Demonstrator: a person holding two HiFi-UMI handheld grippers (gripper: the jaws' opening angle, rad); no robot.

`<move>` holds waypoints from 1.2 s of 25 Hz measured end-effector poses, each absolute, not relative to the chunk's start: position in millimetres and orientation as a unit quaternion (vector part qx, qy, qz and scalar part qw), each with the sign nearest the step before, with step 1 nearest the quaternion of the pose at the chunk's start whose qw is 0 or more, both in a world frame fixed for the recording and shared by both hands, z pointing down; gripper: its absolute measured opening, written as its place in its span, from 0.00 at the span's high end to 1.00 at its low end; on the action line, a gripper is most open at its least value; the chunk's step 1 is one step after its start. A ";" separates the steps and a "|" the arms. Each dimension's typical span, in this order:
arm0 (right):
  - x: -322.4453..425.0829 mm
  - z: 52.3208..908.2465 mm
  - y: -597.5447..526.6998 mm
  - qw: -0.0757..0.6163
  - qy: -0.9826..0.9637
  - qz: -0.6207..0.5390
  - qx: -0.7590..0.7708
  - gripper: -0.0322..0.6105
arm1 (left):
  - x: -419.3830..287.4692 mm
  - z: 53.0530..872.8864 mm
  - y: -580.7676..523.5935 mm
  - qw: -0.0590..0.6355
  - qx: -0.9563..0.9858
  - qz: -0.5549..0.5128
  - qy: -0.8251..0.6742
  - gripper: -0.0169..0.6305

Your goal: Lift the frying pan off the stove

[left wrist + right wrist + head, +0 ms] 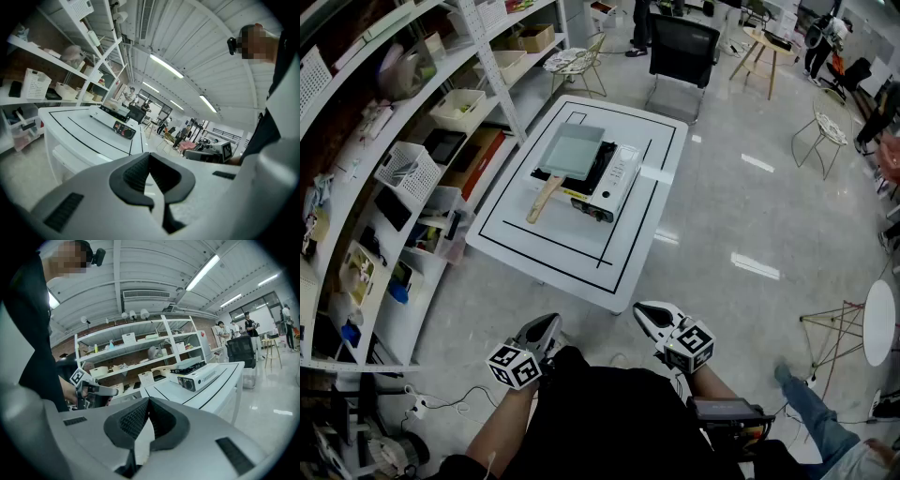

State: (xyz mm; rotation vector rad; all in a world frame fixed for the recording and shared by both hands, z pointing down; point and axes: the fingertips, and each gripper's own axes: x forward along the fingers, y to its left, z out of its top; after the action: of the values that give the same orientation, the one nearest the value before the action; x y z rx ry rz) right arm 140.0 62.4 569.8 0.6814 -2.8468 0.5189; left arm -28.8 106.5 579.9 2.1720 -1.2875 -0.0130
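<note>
A square grey frying pan (572,150) with a wooden handle (544,199) sits on a white portable gas stove (614,183), on a low white table (553,253) marked with black lines. Both grippers are held close to my body, well short of the table. My left gripper (546,330) is shut with nothing in it, and my right gripper (649,314) is shut and empty too. In the left gripper view, the closed left gripper (150,157) points toward the stove (115,124). In the right gripper view, the stove (199,376) lies beyond the closed right gripper (148,401).
White shelving (412,141) with baskets and boxes runs along the table's left side. A black chair (682,52) and wire stools stand beyond the table. A small round white table (879,323) and a person's leg (825,422) are at the right.
</note>
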 end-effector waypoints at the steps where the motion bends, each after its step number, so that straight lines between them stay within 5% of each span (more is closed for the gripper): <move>1: 142.9 571.2 65.0 0.085 -0.953 0.176 0.231 0.91 | -24.4 577.8 109.6 0.297 0.824 0.002 -0.482 0.96; 30: 160.3 558.9 81.5 0.053 -0.952 0.161 0.254 0.91 | 1.7 553.5 126.0 0.231 0.845 0.041 -0.480 0.96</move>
State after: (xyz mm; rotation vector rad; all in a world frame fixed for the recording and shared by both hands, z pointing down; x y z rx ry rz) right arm 160.3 81.5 558.9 0.7734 -2.8951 0.4886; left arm 1.7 126.0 553.5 2.3242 -1.3199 0.1135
